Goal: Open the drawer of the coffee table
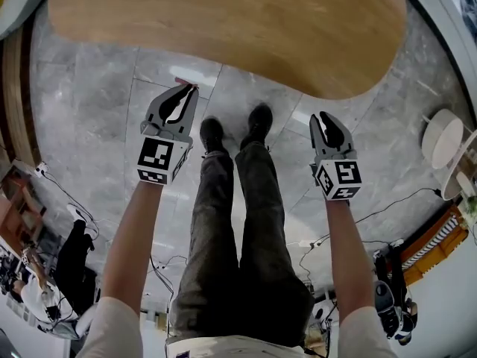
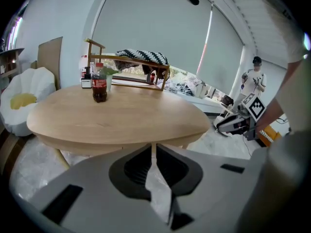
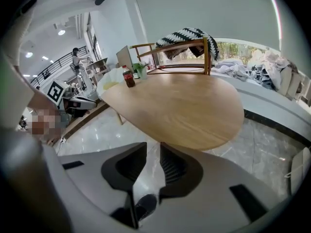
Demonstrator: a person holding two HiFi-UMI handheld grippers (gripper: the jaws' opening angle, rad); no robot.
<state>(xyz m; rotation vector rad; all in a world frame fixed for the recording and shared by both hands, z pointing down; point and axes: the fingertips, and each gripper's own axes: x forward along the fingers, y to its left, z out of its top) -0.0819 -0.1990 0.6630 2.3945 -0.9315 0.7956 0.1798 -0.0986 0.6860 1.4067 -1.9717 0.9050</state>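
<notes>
Early step, by the look of it: getting close, nothing grabbed yet. Stands on the grey floor [image 1: 97, 88] just before the near edge of the wooden counter [image 1: 223, 21], shoes [image 1: 212, 134] pointing at it. Holds the left tongs [image 1: 188, 88] out on the left, close to that near edge, clenched with tips touching and nothing inside. Holds the right tongs [image 1: 319, 118] out on the right, a bit nearer to the body, let go a little: a small gap, only floor seen through it, nothing grasped.

As for the drawer: cannot tell where. Not to be seen in any view; probably tucked under the wooden top.

Next move, as a guess: go lower, look under the near edge, find the drawer front or its handle, spread one pair of tongs wider, pinch the handle, then pull straight back toward the body. Best to pull level and slow.

From the head view: only the bare near part of the top, seen from above, plus legs, arms and cables [image 1: 387, 207] on the floor. From the left tongs view: the top seen from low down, with a dark drink bottle [image 2: 99, 84] standing on its far left part, a wooden chair [image 2: 146, 74] with a striped blanket behind, and the right tongs off to the right. From the right tongs view: the same bottle far off, a thin leg [image 3: 119, 116] under the left side of the top, and no drawer front either.
</notes>
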